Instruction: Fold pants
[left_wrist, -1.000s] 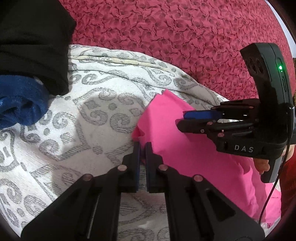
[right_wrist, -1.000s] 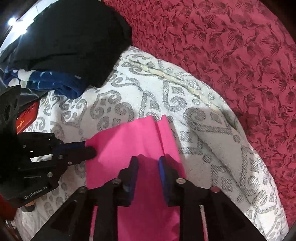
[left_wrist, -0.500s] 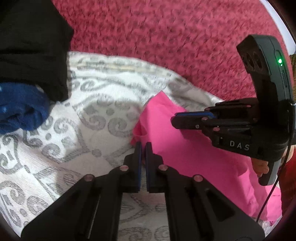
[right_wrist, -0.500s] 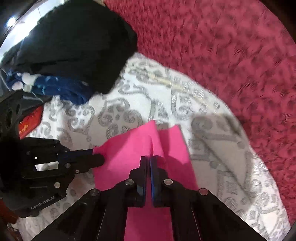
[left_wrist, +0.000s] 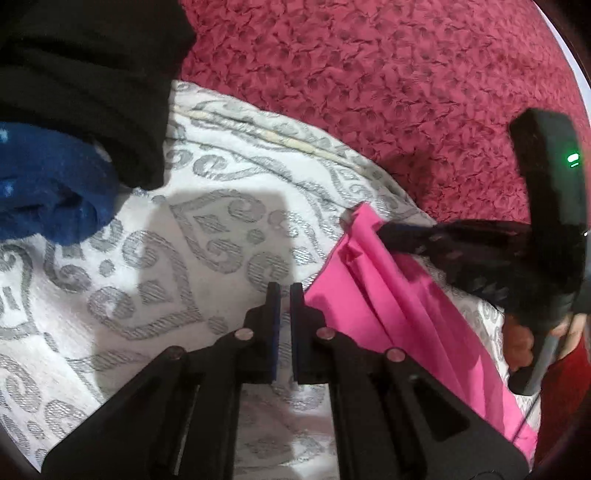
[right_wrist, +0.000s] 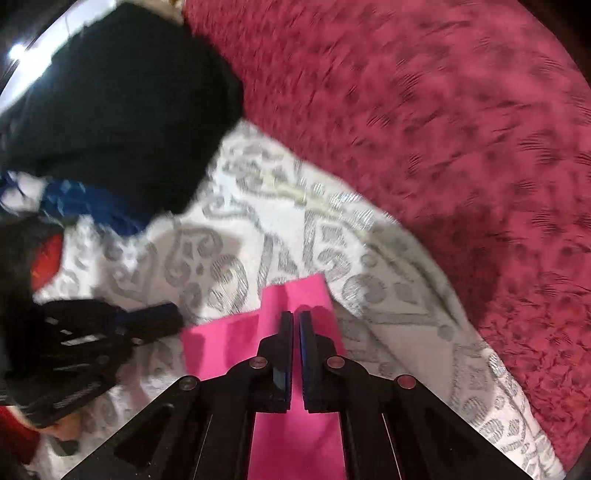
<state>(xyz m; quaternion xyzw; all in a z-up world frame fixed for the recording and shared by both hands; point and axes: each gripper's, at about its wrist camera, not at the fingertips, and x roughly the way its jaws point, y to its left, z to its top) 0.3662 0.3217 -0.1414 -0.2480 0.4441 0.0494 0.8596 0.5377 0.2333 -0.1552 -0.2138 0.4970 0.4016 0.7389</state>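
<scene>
The pink pants (left_wrist: 388, 314) lie on a white cloth with grey scrolls (left_wrist: 184, 258). In the left wrist view my left gripper (left_wrist: 283, 293) is shut, and the pants' near edge meets the tip of its right finger. The fabric runs in taut creases from there up to my right gripper (left_wrist: 384, 230), which pinches the far corner. In the right wrist view my right gripper (right_wrist: 295, 314) is shut on a raised ridge of the pink pants (right_wrist: 229, 343). My left gripper (right_wrist: 173, 314) reaches in from the left to the pants' left edge.
A black garment (left_wrist: 92, 74) and a blue one (left_wrist: 48, 195) are piled at the left, partly on the patterned cloth. A dark red floral bedspread (left_wrist: 369, 92) surrounds everything. A hand (left_wrist: 517, 343) holds the right gripper's handle at the right edge.
The right gripper's jaws closed on the pink fabric. The pants' end has bunched into creases and drawn back between the two grippers. The left gripper stayed shut.
</scene>
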